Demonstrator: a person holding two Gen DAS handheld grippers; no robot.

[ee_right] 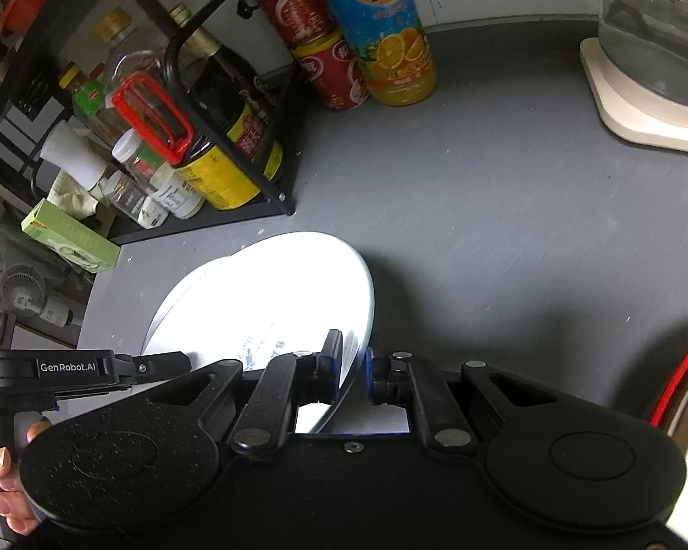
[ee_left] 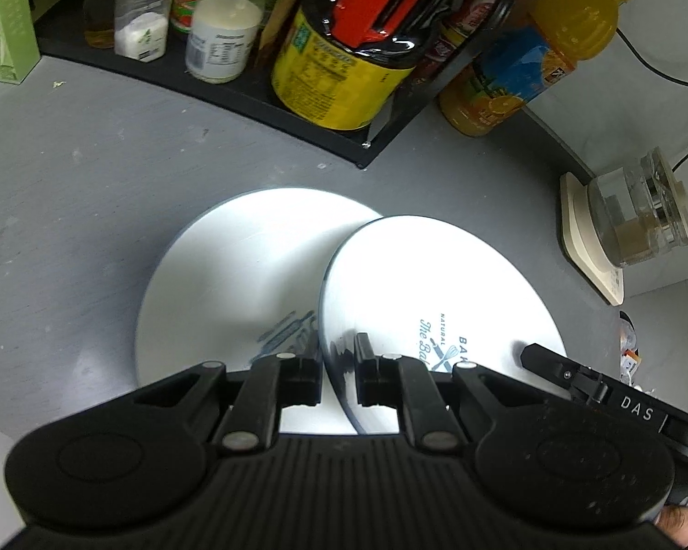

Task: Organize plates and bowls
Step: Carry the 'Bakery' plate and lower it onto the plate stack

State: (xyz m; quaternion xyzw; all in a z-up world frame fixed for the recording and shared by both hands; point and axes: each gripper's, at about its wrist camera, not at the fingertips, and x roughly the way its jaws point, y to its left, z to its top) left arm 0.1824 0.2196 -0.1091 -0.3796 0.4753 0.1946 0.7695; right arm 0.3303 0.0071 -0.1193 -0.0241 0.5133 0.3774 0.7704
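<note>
Plates, two of them and both white, are sitting on the grey counter (ee_left: 69, 174) in front of the black rack (ee_left: 298, 114), which I am taking as the landmark. One plate (ee_left: 234, 275) is lying flat on the counter, out from the rack's front corner. The second plate (ee_left: 435, 284), printed with blue lettering, is tilting over the flat one's edge on the side away from the rack's long front.

The left gripper (ee_left: 339, 376) is straddling the near rim of the tilted plate, with one finger above and one below the rim; its jaws are standing only narrowly apart, but whether the pads are pressing the rim cannot be told. The right gripper (ee_right: 355, 366) is straddling the same plate's (ee_right: 275, 293) opposite rim in the same way, slightly parted, and contact there cannot be told either.

Against the rack's end, one orange juice bottle (ee_right: 390, 36) is standing beside two stacked red cans (ee_right: 316, 32). One glass kettle (ee_right: 656, 27) is resting on its cream base (ee_right: 628, 105), well apart from the rack near the counter's far edge. Between the rack's corner, the bottle and the kettle, a broad stretch of bare counter is lying open. On the rack's other end, one green box (ee_right: 73, 243) is sitting by the counter's edge, just beyond the flat plate.
</note>
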